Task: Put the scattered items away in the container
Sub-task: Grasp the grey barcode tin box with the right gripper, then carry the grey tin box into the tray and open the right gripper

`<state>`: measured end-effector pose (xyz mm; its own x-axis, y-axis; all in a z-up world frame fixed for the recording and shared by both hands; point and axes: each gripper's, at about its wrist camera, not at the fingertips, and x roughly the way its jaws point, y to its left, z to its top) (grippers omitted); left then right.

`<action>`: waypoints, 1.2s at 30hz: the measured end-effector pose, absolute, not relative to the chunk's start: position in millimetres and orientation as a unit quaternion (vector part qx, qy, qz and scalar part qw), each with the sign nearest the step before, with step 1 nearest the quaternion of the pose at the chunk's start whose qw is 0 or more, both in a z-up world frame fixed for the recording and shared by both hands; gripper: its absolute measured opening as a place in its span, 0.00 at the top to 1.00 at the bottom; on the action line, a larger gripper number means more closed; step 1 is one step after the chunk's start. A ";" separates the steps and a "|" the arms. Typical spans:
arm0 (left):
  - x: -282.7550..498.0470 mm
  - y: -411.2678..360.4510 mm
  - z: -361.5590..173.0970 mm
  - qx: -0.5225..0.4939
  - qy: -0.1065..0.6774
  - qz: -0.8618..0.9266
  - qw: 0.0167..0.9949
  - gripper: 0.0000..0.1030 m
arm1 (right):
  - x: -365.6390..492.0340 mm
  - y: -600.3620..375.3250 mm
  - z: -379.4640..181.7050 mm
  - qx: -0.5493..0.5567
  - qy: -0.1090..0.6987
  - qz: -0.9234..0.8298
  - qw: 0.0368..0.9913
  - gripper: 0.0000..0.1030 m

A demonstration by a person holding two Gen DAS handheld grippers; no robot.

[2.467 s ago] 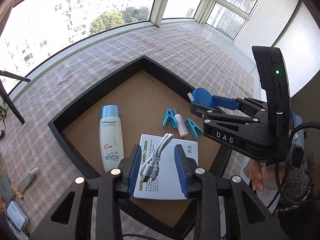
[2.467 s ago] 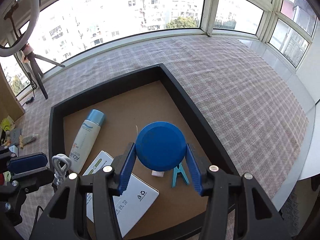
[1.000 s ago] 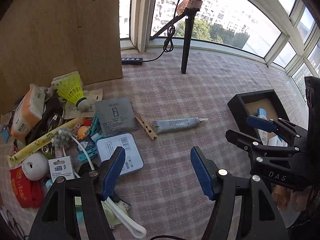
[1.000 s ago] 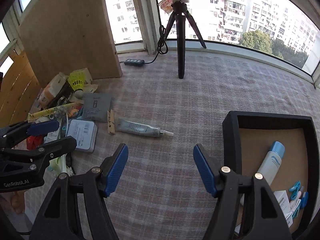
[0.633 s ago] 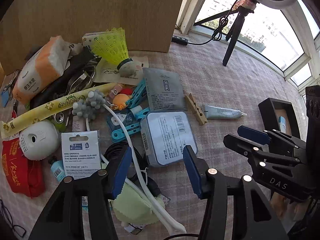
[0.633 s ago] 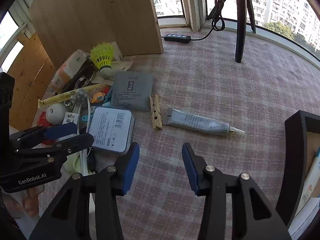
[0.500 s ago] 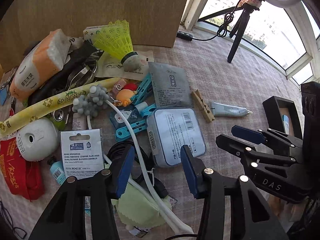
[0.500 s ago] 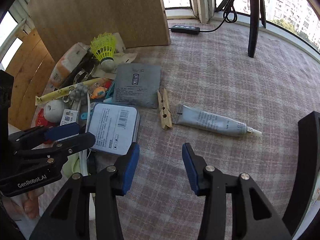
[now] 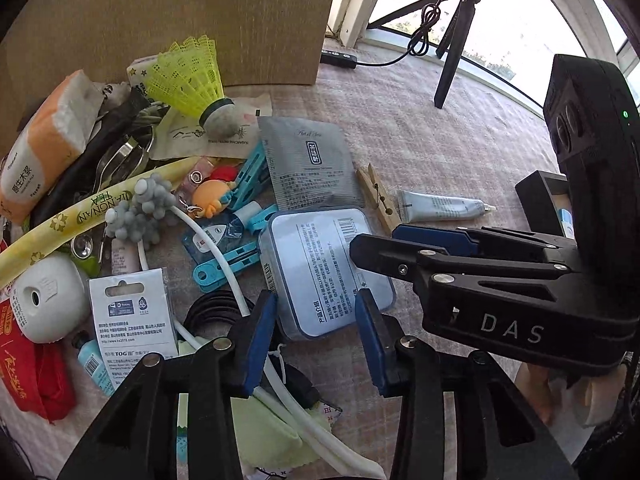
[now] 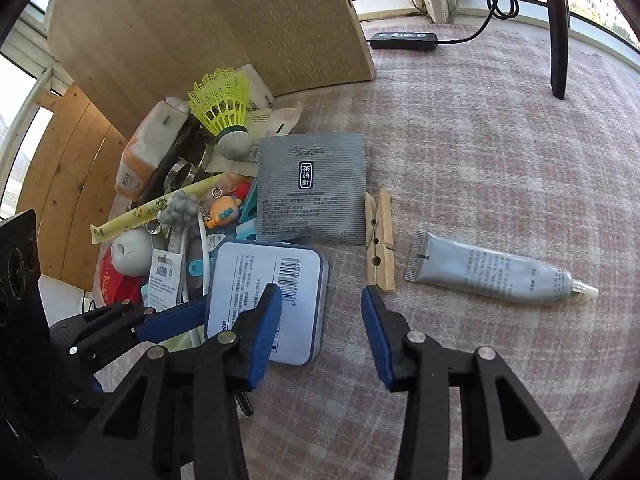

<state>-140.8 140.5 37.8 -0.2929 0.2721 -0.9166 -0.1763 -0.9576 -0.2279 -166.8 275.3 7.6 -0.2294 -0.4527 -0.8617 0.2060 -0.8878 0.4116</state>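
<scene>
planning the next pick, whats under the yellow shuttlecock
The yellow shuttlecock lies on a beige paper sachet, its cork tip near the grey tea packet. Black straps run beside it; anything deeper is covered.

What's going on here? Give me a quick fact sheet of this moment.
left gripper: open, empty, straddling the near edge of the tin
right gripper: open, empty, near the wooden clothespin
tube: lying on the checked cloth, apart from the pile
container: black tray, far right, partly hidden
</scene>
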 end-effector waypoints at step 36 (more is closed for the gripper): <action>-122.4 275.7 101.0 -0.528 0.002 0.805 0.272 0.63 | -115.9 394.7 80.7 0.535 -0.169 -0.819 0.119 0.60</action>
<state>-122.4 275.7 101.0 -0.2953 0.4356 -0.8503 -0.4406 -0.8518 -0.2834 -115.9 394.7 80.7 -0.3987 -0.3767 -0.8361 0.0144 -0.9142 0.4050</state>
